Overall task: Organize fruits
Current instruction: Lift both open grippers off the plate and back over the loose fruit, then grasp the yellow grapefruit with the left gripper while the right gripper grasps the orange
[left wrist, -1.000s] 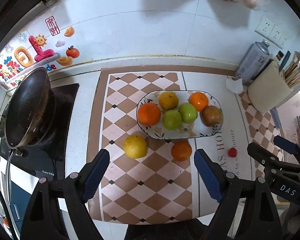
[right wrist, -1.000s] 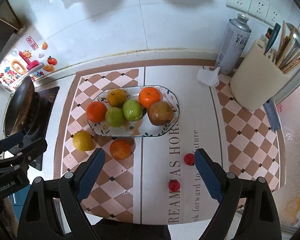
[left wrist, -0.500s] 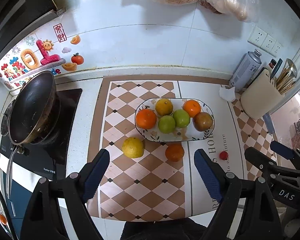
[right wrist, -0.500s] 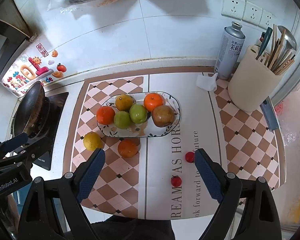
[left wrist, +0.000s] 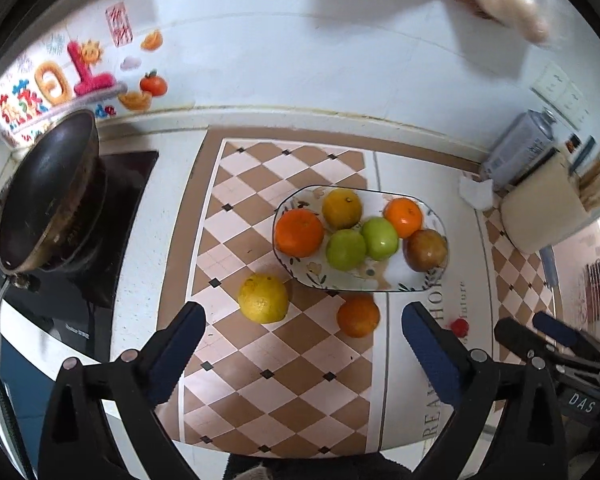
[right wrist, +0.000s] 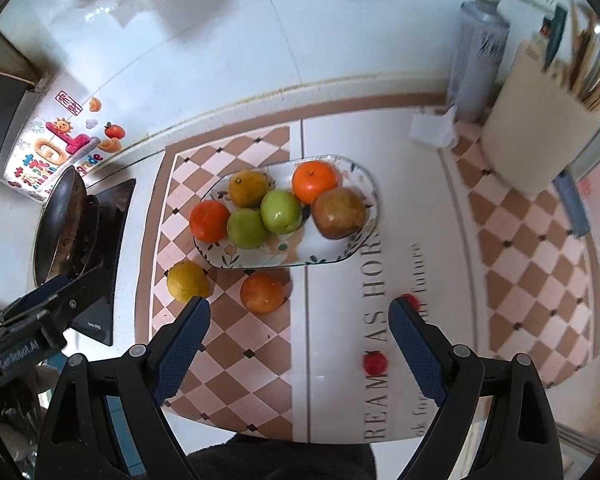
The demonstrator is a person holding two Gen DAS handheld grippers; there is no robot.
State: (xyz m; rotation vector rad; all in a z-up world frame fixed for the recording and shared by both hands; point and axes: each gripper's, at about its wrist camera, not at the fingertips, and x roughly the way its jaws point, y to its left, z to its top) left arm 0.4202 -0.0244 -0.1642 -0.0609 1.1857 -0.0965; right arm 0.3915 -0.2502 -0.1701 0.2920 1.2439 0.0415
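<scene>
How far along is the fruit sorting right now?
Done: six fruits sit on the plate. In hand: nothing; the left hand-held gripper and right hand-held gripper are both open and empty above the mat. Left: the yellow citrus and loose orange beside the plate, plus two small red fruits on the mat.

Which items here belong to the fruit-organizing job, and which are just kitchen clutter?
Job items:
- plate of fruit
- yellow citrus
- loose orange
- two small red fruits
- left gripper, open
- right gripper, open

Just lying about:
- wok
- spray can
- utensil holder
- crumpled tissue
</scene>
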